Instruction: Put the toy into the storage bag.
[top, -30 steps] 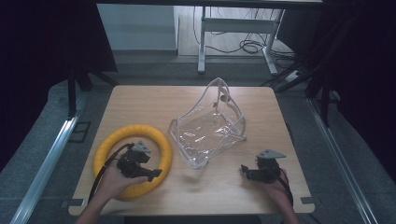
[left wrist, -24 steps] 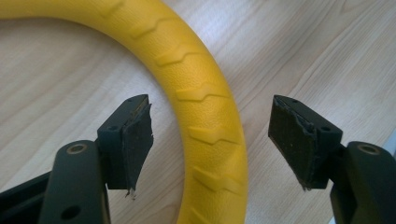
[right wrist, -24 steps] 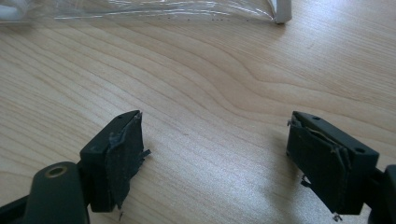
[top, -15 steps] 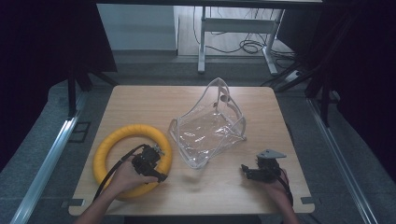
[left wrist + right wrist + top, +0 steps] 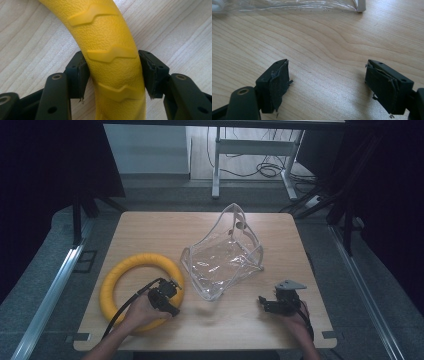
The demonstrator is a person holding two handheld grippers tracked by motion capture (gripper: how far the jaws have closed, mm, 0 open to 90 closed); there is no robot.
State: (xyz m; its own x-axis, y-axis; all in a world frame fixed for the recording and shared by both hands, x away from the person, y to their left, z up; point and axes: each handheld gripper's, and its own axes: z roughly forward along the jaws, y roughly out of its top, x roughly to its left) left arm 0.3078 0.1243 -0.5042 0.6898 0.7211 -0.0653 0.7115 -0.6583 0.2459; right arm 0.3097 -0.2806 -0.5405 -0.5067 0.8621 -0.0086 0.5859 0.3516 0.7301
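Fingers of the left gripper (image 5: 113, 75) straddle the yellow ring (image 5: 110, 55) on the tabletop (image 5: 150, 227), not yet clamped. Right gripper (image 5: 328, 85) rests wide, empty, near the clear bag (image 5: 225, 252); lifting remains.

Light wooden table (image 5: 150, 227), yellow ring (image 5: 116, 277) left, clear plastic bag (image 5: 222, 260) centre

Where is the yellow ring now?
In the high view the ring lies on the table's left front, beside the clear bag, with the left gripper straddling its right side.
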